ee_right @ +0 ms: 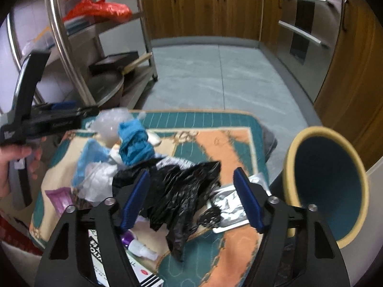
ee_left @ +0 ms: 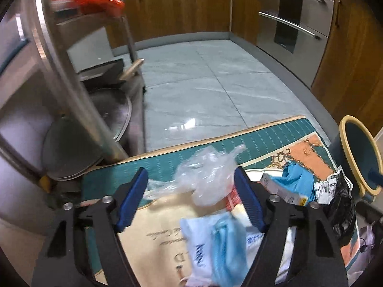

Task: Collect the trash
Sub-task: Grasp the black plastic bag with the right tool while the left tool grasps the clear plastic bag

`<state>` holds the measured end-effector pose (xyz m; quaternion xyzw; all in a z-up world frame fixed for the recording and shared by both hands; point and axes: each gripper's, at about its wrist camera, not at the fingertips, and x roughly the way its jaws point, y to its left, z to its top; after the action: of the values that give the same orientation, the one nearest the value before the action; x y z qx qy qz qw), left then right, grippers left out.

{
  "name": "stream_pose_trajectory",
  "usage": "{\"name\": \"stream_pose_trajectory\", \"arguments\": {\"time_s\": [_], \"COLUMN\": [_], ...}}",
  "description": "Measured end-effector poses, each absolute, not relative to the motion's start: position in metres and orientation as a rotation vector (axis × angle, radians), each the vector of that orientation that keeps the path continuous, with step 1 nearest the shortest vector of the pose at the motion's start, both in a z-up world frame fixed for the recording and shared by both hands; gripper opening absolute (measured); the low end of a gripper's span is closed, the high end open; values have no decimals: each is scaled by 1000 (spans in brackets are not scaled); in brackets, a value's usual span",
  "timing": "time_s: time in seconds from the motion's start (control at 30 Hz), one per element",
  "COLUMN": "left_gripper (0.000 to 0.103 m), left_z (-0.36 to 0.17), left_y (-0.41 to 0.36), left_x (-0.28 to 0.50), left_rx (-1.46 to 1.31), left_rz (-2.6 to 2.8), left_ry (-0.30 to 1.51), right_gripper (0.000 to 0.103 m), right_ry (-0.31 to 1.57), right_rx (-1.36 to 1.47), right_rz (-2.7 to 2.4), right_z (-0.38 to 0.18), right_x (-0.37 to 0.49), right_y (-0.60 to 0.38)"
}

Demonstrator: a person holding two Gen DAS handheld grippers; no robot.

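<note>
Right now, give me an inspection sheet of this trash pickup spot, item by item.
Surface: patterned rug on tiled floor.
Job's things: black plastic bag, clear bag, blue glove, bin tipped at the rug's right edge.
Clutter: foil packet, small bottle.
Grippers: left gripper around the clear bag, right gripper around the black bag; jaws apart.
Cables: nothing seen.
Surroundings: metal rack, wooden cabinets.

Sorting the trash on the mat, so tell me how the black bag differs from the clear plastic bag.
The black bag is opaque and dark; the clear plastic bag is see-through. The black bag lies near the bin, between the right claw's pads; the clear plastic bag sits nearer the metal rack, ahead of the left claw. Both are crumpled.
</note>
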<state>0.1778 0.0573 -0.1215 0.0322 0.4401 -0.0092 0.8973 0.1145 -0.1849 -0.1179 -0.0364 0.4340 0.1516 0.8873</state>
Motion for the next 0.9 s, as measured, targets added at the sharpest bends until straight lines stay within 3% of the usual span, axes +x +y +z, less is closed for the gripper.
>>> {"name": "stream_pose_trajectory", "arguments": {"time_s": [0.17, 0.23, 0.43, 0.6, 0.9], "left_gripper": [46, 33, 19, 13, 13], "left_z": [-141, -144, -147, -135, -63], "left_y": [51, 50, 45, 47, 60], "left_x": [188, 189, 190, 182, 149], "left_rx": [56, 58, 83, 113, 68], "left_rz": [-56, -76, -90, -73, -6], "left_ry": [960, 967, 984, 958, 789], "right_gripper": [51, 39, 19, 15, 14], "right_ry": [981, 1003, 1006, 992, 872], "right_rx": [-41, -24, -25, -20, 3], "right_rz": [341, 369, 414, 425, 422], "right_z": [-134, -138, -136, -125, -73], "right_x": [119, 119, 115, 112, 103], "right_y": [-184, -183, -176, -177, -185]}}
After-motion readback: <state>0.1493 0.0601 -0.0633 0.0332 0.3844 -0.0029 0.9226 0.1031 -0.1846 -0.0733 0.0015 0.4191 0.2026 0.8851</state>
